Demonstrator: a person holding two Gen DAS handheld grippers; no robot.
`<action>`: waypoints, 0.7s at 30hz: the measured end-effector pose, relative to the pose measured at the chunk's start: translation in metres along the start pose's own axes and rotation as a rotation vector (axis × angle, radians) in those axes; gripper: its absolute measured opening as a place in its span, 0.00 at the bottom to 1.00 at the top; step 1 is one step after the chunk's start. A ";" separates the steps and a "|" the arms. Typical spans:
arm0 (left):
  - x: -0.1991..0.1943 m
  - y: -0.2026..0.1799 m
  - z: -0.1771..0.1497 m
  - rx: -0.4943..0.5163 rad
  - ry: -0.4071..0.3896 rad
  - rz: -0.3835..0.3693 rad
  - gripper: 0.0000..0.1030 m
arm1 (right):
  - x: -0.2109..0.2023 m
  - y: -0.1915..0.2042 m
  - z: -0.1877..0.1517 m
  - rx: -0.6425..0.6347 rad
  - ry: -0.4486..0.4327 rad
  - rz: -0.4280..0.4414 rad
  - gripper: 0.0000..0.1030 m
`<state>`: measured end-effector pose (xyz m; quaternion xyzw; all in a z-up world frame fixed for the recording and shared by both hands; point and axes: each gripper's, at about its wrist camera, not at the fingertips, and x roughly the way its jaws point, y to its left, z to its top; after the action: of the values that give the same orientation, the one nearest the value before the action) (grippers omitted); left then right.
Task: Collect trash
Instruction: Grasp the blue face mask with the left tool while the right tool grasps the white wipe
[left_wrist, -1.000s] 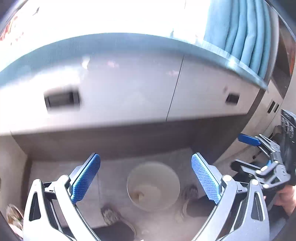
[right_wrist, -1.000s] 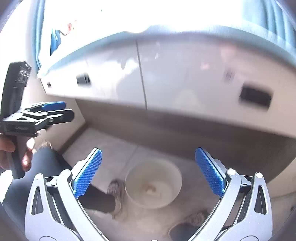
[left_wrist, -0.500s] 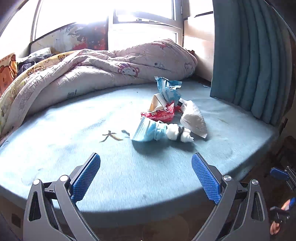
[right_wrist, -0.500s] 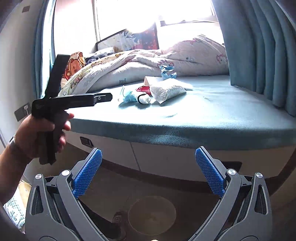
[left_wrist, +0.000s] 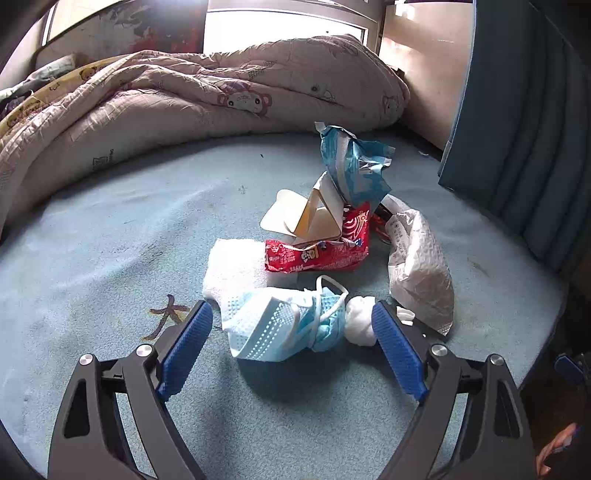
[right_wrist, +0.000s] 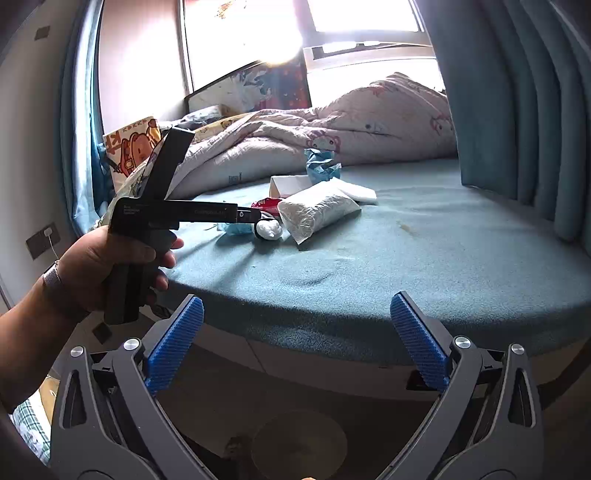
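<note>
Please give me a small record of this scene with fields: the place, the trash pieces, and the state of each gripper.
place: blue bed, quilt behind, curtain at right
trash: face mask, white wad, red wrapper, blue wrapper, white bag, cardboard, tissue
left gripper: open, fingers either side of the face mask
right gripper: open, holds nothing, short of the bed edge
bin: on the floor under the right gripper

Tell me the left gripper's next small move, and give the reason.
Probably ease the left gripper forward and shut it on the blue face mask: its jaws are open, the mask lies crumpled between their tips on the bed, nearest of the trash.
</note>
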<state>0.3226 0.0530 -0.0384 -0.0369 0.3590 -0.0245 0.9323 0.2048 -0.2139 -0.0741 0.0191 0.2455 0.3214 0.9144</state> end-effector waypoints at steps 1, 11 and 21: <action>0.001 0.001 0.002 -0.002 0.001 -0.009 0.67 | 0.002 0.000 0.001 0.000 0.002 0.000 0.95; -0.005 0.010 -0.012 0.017 -0.019 -0.043 0.44 | 0.015 0.003 -0.001 -0.008 0.032 0.019 0.95; -0.044 0.019 -0.032 0.022 -0.067 -0.035 0.30 | 0.041 0.024 0.025 -0.053 0.064 0.022 0.95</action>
<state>0.2683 0.0732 -0.0343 -0.0336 0.3266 -0.0436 0.9436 0.2299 -0.1671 -0.0657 -0.0130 0.2657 0.3383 0.9027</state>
